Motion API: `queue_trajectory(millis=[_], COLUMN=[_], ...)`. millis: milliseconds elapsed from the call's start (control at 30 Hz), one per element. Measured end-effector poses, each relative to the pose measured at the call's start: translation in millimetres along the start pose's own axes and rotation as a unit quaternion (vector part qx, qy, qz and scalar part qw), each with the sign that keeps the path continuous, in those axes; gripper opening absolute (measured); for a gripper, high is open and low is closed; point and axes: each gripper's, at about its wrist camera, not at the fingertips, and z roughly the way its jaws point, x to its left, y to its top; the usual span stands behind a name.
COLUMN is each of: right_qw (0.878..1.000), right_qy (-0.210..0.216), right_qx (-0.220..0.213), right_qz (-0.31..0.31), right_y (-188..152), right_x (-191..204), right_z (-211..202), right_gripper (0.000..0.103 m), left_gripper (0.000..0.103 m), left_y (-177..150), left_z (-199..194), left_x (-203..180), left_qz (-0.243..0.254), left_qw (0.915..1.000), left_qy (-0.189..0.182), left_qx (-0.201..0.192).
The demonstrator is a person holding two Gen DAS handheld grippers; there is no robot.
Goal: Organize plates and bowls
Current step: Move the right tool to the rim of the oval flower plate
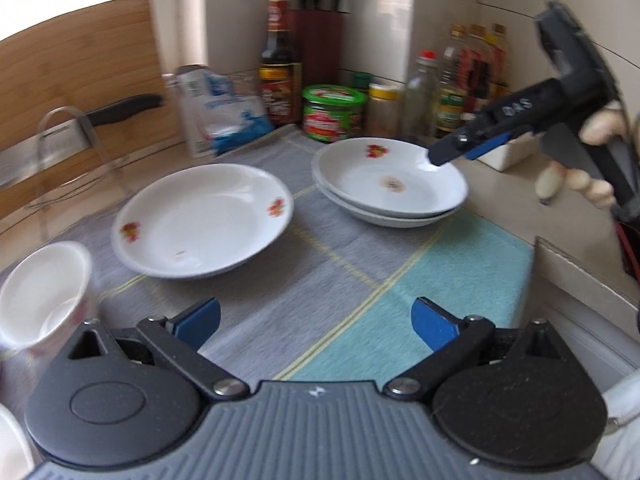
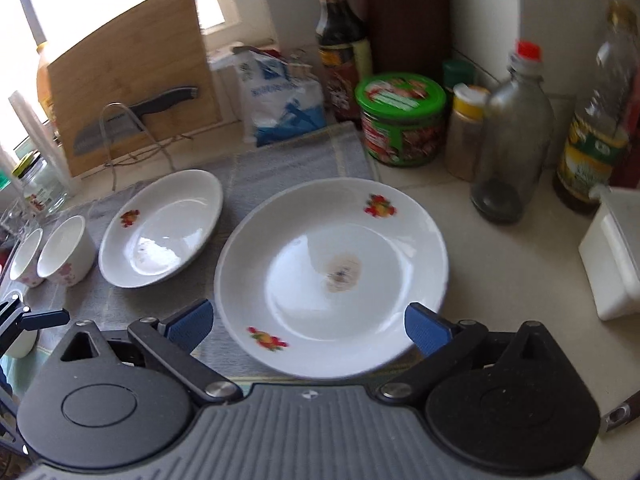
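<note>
Now both our grippers are wide open and hold nothing. Our left gripper (image 1: 316, 326) is nearer the lone plate (image 1: 202, 220) — it lies at eleven o'clock. Our right gripper (image 2: 310, 326) hangs over the stacked plates (image 2: 332, 276) at twelve.

The only marking that comes close to reading is a row of pale characters, roughly "DAS", on the black body of the right gripper (image 1: 448, 156) in the left wrist view. Labels on the soy sauce bottle (image 1: 279, 76), the green-lidded jar (image 2: 402, 120) and the white-and-blue bag (image 2: 280, 100) are too blurred to read.
</note>
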Motion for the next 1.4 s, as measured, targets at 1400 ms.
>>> queue_trajectory(millis=[1400], right_qw=[0.960], right_qy=[0.149], right_qx=[0.043], right_qz=[-0.233], right_y=[67.7], right_x=[81.2], right_z=[98.8], right_gripper=[0.103], left_gripper=[0.102], left_y=[8.7], left_z=[91.5], left_x=[42.9], left_qz=[-0.136], left_qw=[0.9762], left_qy=[0.162], left_qx=[0.050])
